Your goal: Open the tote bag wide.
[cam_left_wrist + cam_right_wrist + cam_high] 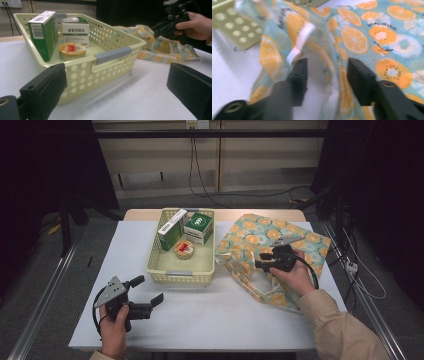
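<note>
**Right gripper at the mouth of the citrus-print bag, beside the basket**

On the white and green box (75, 32) in the basket (181, 270), Chinese characters reading 感冒灵颗粒 can be made out in the left gripper view. The tall green box (43, 35) next to it shows a barcode label on its top edge, too small to read. The round tin (72, 50) in front of them has a red and yellow label whose writing is not legible.

The fabric bag (280, 240) lies crumpled just right of the basket, touching its wall. It is pale teal, printed with orange slices and kiwi-like rings; small script between the fruits is blurred.

The right gripper (327, 75) hovers over the bag's edge, its jaws apart, with a fold of fabric and a white strip between them but not clamped. The left gripper (150, 292), in front of the basket to its left, has its jaws spread wide and holds nothing.
</note>
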A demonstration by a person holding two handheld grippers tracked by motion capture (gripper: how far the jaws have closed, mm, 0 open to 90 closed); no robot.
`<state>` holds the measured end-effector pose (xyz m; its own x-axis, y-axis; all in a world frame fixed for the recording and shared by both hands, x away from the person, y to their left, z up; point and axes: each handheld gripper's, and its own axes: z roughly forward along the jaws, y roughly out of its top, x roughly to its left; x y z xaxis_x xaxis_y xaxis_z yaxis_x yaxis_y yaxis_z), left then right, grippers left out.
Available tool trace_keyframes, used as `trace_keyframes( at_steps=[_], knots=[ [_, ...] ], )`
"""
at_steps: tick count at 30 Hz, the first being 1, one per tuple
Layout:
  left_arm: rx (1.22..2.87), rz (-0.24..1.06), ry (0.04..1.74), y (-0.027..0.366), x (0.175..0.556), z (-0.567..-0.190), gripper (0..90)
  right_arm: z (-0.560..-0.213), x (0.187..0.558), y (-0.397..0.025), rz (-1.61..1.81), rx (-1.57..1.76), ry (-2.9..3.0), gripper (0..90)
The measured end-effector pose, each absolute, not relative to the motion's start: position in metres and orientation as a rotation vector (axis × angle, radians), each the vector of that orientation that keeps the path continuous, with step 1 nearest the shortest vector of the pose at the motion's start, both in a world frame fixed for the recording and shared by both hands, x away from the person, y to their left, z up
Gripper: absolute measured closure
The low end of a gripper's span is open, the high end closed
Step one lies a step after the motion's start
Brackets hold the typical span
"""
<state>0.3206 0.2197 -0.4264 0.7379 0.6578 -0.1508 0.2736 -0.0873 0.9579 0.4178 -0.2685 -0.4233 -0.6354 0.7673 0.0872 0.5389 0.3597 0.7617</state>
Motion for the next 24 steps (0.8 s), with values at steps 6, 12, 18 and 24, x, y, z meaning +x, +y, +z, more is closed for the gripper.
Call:
trace_keyframes(
  at_steps=[6, 12, 18, 24],
  knots=[
    [1.68, 0.374, 0.739, 0.215, 0.321, -0.425, 2.6, -0.405, 0.377, -0.244, 1.201, 1.037, 2.396, 40.5],
    [1.679, 0.372, 0.744, 0.214, 0.32, -0.425, 2.6, -0.443, 0.36, -0.211, 1.104, 0.991, 2.512, 42.8],
    [1.685, 0.371, 0.745, 0.215, 0.318, -0.426, 2.6, -0.454, 0.372, -0.219, 1.117, 1.081, 2.508, 88.2],
    [1.685, 0.376, 0.746, 0.217, 0.317, -0.426, 2.5, -0.427, 0.342, -0.21, 1.221, 0.92, 2.647, 88.9]
  ],
)
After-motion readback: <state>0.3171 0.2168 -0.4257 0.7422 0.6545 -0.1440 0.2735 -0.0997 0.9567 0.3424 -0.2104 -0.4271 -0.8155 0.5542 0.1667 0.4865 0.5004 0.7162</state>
